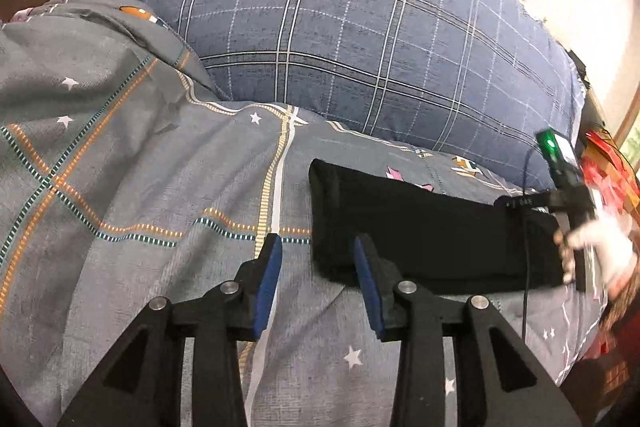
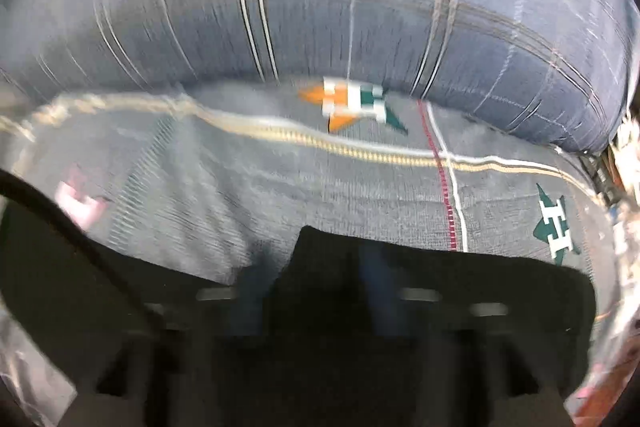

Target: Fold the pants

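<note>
Left tongs [image 1: 317,259] gape empty beside folded pants [image 1: 432,227]; right tongs [image 2: 312,291] (blurred) unreadable; pillow [image 1: 360,27] reads "STARS".

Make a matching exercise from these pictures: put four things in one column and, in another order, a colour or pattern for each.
Things:
1. pants
2. pillow
3. bedsheet
4. pads of the left gripper

Colour or pattern:
A. grey with stars and dashed stripes
B. blue
C. black
D. blue plaid with a round badge

Pairs: 1-C, 2-D, 3-A, 4-B
</note>
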Tool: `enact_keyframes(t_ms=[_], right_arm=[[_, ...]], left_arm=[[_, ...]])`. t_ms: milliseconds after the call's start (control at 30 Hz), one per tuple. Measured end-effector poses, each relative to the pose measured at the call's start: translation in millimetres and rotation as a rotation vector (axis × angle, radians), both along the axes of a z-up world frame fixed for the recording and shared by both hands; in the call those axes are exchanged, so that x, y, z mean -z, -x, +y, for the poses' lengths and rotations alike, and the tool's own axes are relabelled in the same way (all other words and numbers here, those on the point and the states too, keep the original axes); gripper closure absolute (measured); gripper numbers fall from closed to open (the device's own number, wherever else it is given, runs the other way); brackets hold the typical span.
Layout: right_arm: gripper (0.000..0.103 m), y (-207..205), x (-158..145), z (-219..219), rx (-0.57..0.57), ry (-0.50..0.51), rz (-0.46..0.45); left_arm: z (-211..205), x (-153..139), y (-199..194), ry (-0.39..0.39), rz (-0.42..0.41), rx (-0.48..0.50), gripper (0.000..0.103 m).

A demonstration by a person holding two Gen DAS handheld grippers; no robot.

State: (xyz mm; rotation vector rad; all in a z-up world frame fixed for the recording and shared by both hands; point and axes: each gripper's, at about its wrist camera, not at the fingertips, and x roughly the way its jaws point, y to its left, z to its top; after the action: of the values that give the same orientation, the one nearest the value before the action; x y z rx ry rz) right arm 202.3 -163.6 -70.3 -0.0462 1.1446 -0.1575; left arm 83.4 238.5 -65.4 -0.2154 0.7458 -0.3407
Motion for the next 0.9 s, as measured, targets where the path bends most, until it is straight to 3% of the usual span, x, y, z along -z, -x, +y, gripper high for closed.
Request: enact_keyframes(t_ms=[100,267,333,367,433,500,567,733,800,900], right_arm=[[0.091,-7,-8,11,-0.006,0.094,-0.001],[0.096,-23,-14,13,0.026,0.130,-0.012],[0.091,-26,-10,9,0.010,0.057,-0.010],[0.078,-25,-11,4,0.005,0.018,-0.014],[0.067,-12,-26,-11,0.009,-0.083,-0.065],[0.041,12,-49,-42,0.040,-0.189,-0.139],[0.032,44,-70,-83,0.105,-0.205,-0.200],[0.031,137,-84,-194,0.323,-0.215,-0.245],[0.031,171,-76,-229,0.399,-0.216,-0.244],[0.031,200,-55,-258,0.464,-0.321,-0.263]], left_arm=[[9,2,1,0.051,0.001,0.016,0.067],[18,4,3,0.111,0.014,0.028,0.066],[18,3,6,0.089,0.002,0.024,0.065],[18,2,6,0.080,-0.002,0.022,0.065],[19,2,9,0.064,-0.009,0.013,0.059],[21,3,9,0.060,-0.009,-0.003,0.058],[26,4,8,0.082,0.002,-0.012,0.057],[31,12,6,0.122,0.041,-0.034,0.055],[29,16,7,0.125,0.065,-0.045,0.055],[29,16,18,0.142,0.102,-0.058,0.055]])
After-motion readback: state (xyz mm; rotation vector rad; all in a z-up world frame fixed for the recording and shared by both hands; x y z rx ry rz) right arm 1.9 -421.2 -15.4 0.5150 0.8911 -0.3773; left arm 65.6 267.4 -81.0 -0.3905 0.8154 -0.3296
